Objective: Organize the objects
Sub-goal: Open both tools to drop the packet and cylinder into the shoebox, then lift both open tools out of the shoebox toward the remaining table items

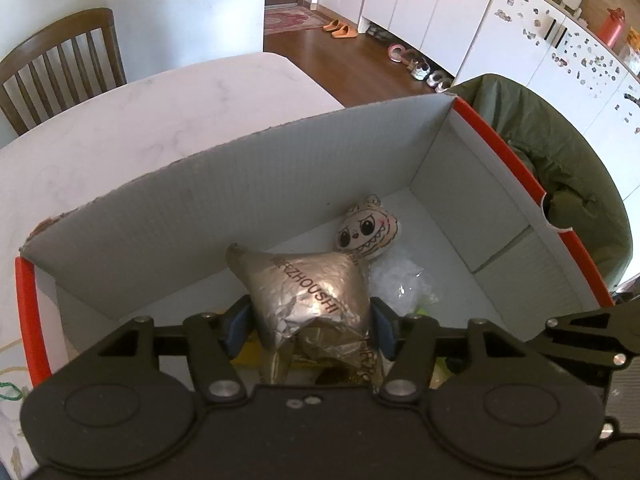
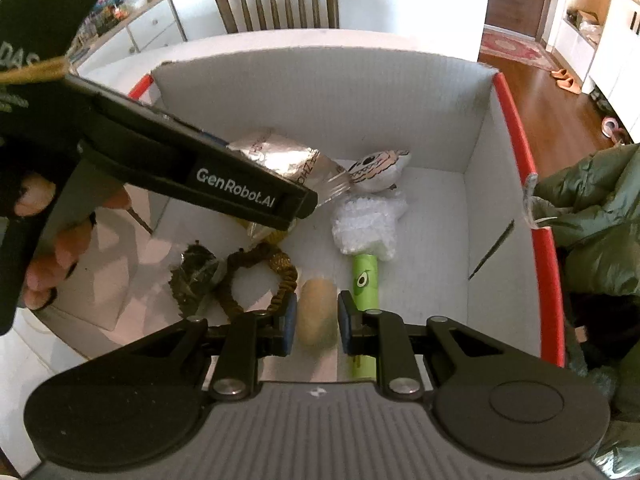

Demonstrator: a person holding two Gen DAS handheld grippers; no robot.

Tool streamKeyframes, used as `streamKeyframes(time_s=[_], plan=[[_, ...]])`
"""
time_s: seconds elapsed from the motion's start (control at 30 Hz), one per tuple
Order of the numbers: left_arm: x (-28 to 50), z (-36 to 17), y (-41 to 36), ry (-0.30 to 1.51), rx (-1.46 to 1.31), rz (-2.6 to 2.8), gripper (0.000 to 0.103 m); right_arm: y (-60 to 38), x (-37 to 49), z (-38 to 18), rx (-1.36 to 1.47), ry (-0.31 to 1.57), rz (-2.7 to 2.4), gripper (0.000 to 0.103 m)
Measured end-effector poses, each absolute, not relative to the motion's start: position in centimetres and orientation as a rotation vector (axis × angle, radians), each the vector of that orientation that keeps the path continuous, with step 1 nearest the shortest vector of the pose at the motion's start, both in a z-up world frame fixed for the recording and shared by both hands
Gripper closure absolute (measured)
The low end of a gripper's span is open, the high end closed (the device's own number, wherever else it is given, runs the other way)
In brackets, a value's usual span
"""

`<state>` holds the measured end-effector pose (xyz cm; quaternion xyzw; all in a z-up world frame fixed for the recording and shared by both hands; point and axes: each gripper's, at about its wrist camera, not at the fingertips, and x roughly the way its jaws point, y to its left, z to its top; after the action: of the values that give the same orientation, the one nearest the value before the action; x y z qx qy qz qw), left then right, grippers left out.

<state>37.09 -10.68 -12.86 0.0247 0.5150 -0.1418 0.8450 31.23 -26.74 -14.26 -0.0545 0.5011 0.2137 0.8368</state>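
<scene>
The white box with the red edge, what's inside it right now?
Inside the box: foil bag held by the left gripper, cartoon plush, bubble wrap, green tube, beige bun, braided ring. Anything beneath the grippers is hidden.

Bright daylight fills both fisheye views, bleaching the white table and the far wall. Glare flares off the crinkled foil packet, while the black left gripper body sits in deep shadow. Straight lines bow strongly toward the edges; the cardboard box wall curves, and frame corners darken and soften.
</scene>
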Motion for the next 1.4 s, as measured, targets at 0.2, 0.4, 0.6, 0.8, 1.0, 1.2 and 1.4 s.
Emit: streamKeyframes(time_s=[0.2, 0.4, 0.6, 0.8, 1.0, 1.2, 1.4], plan=[[36.5, -12.0, -10.8, 1.055, 0.05, -0.296, 0.024, -27.3, 30.5, -12.9, -0.091, 1.026, 0.449, 0.077], [34.9, -10.5, -10.2, 1.009, 0.036, -0.301, 0.022, -27.7, 29.3, -11.3, -0.054, 0.985, 0.445, 0.073], [32.4, -8.1, -9.3, 0.941, 0.037, -0.299, 0.019, -28.0, 27.6, -9.4, -0.057, 0.93, 0.432, 0.064], [29.9, -5.7, -8.5, 0.866, 0.026, -0.289, 0.019, -28.1, 25.8, -7.2, -0.042, 0.862, 0.43, 0.053], [27.4, -2.9, -7.6, 0.786, 0.021, -0.29, 0.018, -27.7, 24.1, -5.3, -0.012, 0.816, 0.433, 0.049], [24.6, -0.9, -6.0, 0.725, 0.01, -0.292, 0.015, -26.8, 22.3, -3.6, 0.003, 0.772, 0.439, 0.046], [22.1, 0.6, -4.1, 0.676, 0.0, -0.301, 0.01, -25.9, 20.7, -2.2, 0.057, 0.746, 0.446, 0.04]])
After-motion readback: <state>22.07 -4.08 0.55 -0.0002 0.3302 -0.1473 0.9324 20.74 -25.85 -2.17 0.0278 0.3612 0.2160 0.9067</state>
